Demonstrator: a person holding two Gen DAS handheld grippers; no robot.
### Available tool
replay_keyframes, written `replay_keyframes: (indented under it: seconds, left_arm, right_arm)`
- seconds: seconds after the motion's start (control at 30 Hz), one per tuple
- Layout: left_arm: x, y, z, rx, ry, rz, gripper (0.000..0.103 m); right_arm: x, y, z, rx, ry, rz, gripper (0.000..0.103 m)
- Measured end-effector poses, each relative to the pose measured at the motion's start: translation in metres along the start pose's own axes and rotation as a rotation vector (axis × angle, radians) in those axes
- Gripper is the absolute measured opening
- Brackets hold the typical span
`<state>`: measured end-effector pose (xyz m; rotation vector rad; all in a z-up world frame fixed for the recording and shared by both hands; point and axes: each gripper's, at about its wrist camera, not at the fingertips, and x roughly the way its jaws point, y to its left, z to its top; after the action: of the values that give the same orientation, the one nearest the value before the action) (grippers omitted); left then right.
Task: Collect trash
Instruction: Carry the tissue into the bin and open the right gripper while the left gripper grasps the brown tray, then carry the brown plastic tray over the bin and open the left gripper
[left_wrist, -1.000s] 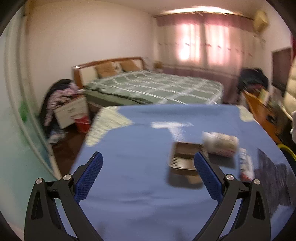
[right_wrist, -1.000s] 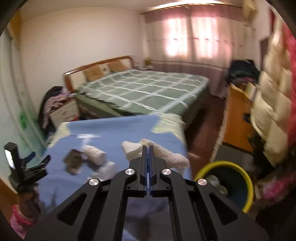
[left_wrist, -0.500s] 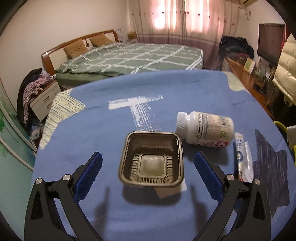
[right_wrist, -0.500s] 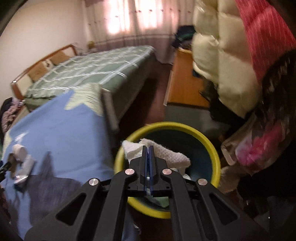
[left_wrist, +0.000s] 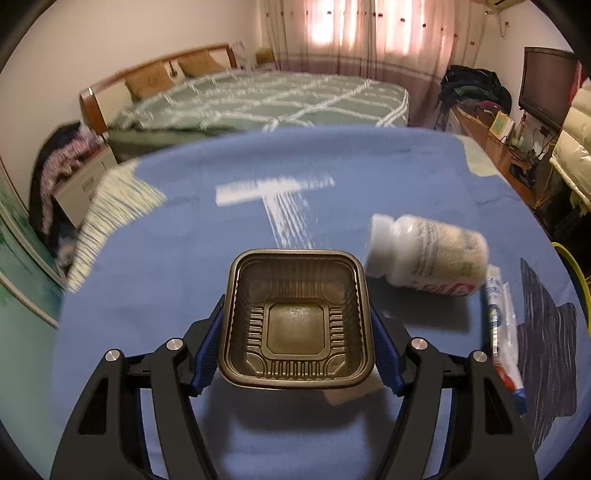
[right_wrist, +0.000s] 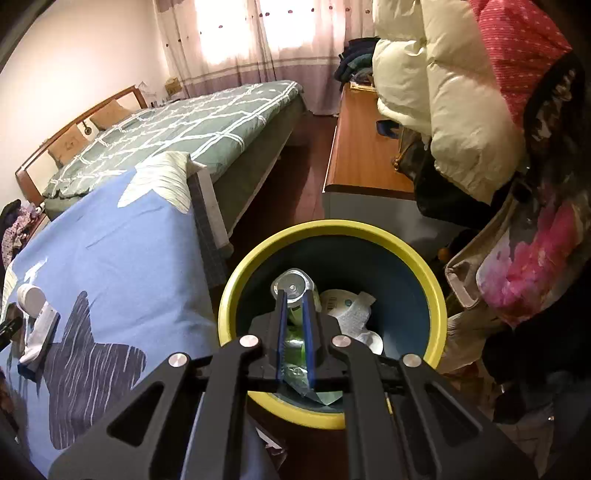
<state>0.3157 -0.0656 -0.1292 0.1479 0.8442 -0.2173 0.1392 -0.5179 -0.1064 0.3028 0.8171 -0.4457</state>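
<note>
A brown plastic tray (left_wrist: 295, 317) sits between the blue pads of my left gripper (left_wrist: 295, 306), whose jaws are closing and press on its two sides above the blue tablecloth (left_wrist: 166, 288). To its right lie a white pill bottle (left_wrist: 428, 254) on its side and a flat tube packet (left_wrist: 504, 332). My right gripper (right_wrist: 294, 295) hangs over the yellow-rimmed bin (right_wrist: 406, 254), its jaws opening a little with nothing between them. In the bin lie a clear bottle (right_wrist: 291, 286), white paper (right_wrist: 351, 314) and a green wrapper (right_wrist: 295, 343).
The bin stands on the floor off the table's right end. A wooden cabinet (right_wrist: 362, 155) and hanging padded coats (right_wrist: 443, 103) crowd its far and right sides. A green bed (left_wrist: 266, 99) lies beyond the table.
The left jaws have closed from wide open onto the brown tray. The right gripper carried the white tissue from the table to over the bin and let it go; its jaws have parted slightly.
</note>
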Motion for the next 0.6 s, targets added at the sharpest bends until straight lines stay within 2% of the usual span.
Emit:
replay_keyframes:
  seconds: [0.1, 0.27, 0.4, 0.6]
  left_arm:
    - [-0.028, -0.012, 0.005, 0.021, -0.052, -0.002, 0.068]
    - [-0.072, -0.064, 0.017, 0.101, -0.119, -0.074, 0.068]
    - [-0.089, -0.128, 0.026, 0.185, -0.136, -0.186, 0.068]
    - [-0.088, -0.242, 0.034, 0.314, -0.106, -0.355, 0.068]
  right_arm:
    - [-0.004, -0.004, -0.005, 0.005, -0.009, -0.002, 0.008]
    - [-0.009, -0.015, -0.014, 0.016, -0.018, -0.015, 0.008]
    - [-0.011, -0.032, -0.021, 0.031, -0.021, -0.039, 0.011]
    - [-0.018, -0.057, -0.028, 0.044, -0.034, -0.080, 0.014]
